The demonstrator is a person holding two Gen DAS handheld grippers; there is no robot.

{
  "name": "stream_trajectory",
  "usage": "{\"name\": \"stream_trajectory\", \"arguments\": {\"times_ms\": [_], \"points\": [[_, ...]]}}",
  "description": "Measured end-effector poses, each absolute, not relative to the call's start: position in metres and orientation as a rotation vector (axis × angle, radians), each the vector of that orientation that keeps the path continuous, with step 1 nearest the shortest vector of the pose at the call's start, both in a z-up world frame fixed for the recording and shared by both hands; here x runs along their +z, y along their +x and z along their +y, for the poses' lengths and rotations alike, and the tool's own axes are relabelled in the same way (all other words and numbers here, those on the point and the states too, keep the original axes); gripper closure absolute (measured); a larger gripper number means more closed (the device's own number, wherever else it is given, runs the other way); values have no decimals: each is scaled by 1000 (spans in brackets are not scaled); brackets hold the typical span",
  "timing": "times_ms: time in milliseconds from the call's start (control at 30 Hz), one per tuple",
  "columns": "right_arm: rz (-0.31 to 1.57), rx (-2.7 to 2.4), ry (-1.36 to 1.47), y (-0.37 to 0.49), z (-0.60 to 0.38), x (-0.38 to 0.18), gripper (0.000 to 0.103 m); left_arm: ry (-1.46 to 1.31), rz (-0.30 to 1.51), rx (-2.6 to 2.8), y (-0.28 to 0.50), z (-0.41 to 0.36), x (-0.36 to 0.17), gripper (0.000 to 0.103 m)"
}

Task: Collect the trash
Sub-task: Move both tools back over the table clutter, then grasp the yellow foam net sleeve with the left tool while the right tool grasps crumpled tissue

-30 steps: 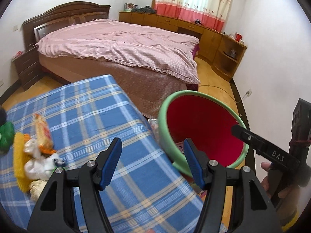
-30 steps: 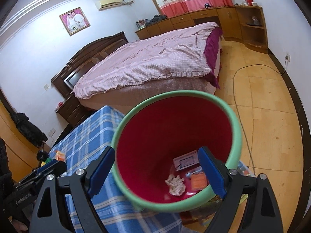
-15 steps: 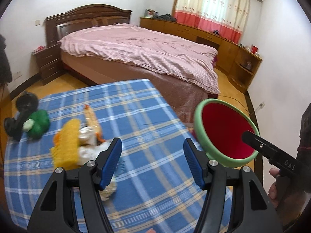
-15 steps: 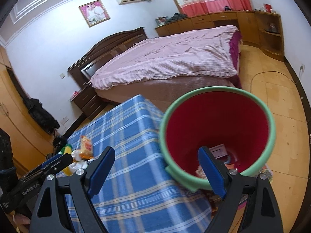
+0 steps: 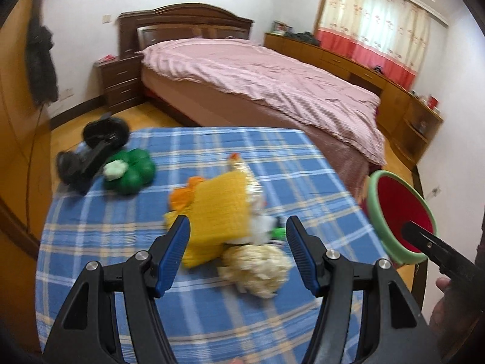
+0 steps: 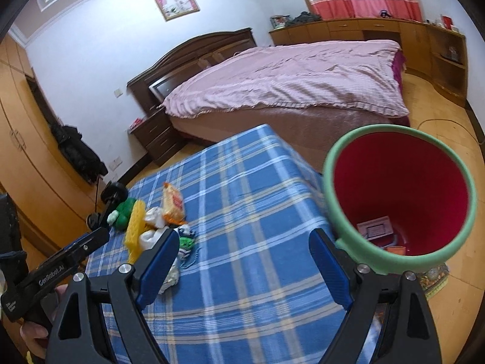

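On the table the trash lies heaped, the left gripper over it with fingers wide apart and empty. At two o'clock stands the bin; the right gripper is spread and holds nothing.

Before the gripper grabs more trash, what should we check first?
1. Left gripper open: ok.
2. Left gripper empty: ok, nothing between the fingers.
3. Trash pile ahead of it on the blue plaid cloth: ok.
4. Which piece it will grab: cannot tell, the picture is blurry.
5. Red bin beside the table, mouth open: ok.
6. Right gripper open and empty: ok.
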State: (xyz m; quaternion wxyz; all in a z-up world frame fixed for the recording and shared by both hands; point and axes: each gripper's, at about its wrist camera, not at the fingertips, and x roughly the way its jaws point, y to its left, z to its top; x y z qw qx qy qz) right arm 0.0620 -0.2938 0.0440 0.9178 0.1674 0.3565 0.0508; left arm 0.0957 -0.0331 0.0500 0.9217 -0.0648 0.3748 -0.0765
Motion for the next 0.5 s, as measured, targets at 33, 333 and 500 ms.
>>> {"name": "stream_trajectory", "arguments": {"times_ms": [33, 333, 500], "points": [[740, 113, 337, 65, -286, 43, 14, -145, 772, -144, 97, -25, 48, 37], [786, 166, 294, 86, -248, 28, 14, -238, 813, -73, 109, 20, 22, 37], [803, 161, 279, 92, -243, 20, 14, -263, 833, -109, 117, 12, 17, 37]]}}
